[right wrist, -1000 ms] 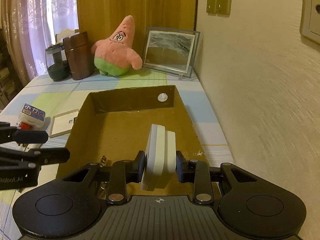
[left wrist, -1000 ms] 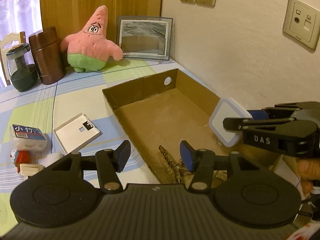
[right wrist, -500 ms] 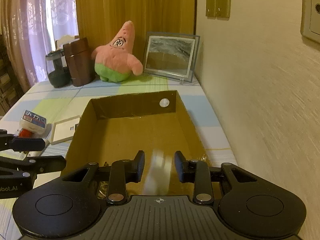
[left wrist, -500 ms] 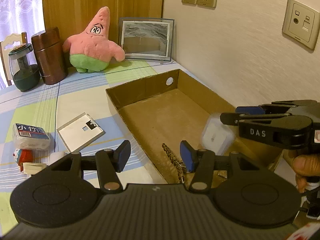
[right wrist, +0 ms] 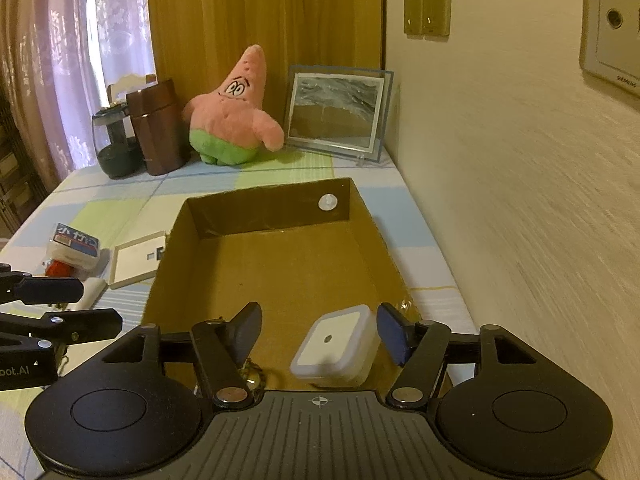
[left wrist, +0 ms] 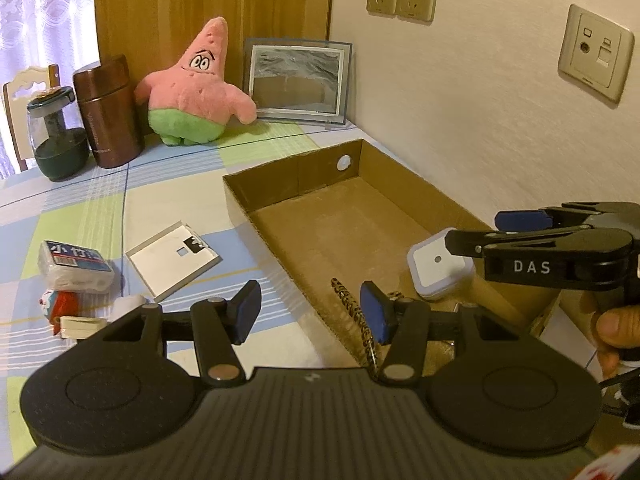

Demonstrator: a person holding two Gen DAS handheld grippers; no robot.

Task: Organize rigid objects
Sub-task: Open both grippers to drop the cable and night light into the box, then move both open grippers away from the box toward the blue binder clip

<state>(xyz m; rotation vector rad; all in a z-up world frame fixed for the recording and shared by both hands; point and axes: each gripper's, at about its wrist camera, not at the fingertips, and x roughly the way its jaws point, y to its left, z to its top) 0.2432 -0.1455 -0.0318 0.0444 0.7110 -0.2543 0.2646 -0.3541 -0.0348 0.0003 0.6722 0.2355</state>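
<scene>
A white square plastic box (right wrist: 336, 346) lies flat on the floor of the open cardboard box (right wrist: 272, 208), near its front right corner. My right gripper (right wrist: 319, 330) hovers just above it with its jaws opening; the pads stand clear of the white box on both sides. In the left wrist view the white box (left wrist: 439, 266) sits under the right gripper (left wrist: 476, 230), which a hand holds. My left gripper (left wrist: 310, 310) is open and empty over the near left wall of the cardboard box (left wrist: 256, 196). A leopard-patterned pen (left wrist: 356, 316) lies inside, by that wall.
Left of the box on the checked cloth lie a flat white plate (left wrist: 172, 258), a tissue pack (left wrist: 74, 266) and a small red toy (left wrist: 60, 304). A pink plush star (left wrist: 192, 92), brown flask (left wrist: 108, 112), glass jar (left wrist: 56, 136) and picture frame (left wrist: 298, 80) stand at the back. The wall (left wrist: 480, 100) runs along the right.
The right gripper's jaws opened and let go of the white square box, which dropped from upright between the pads to flat on the cardboard box floor. The left gripper kept still.
</scene>
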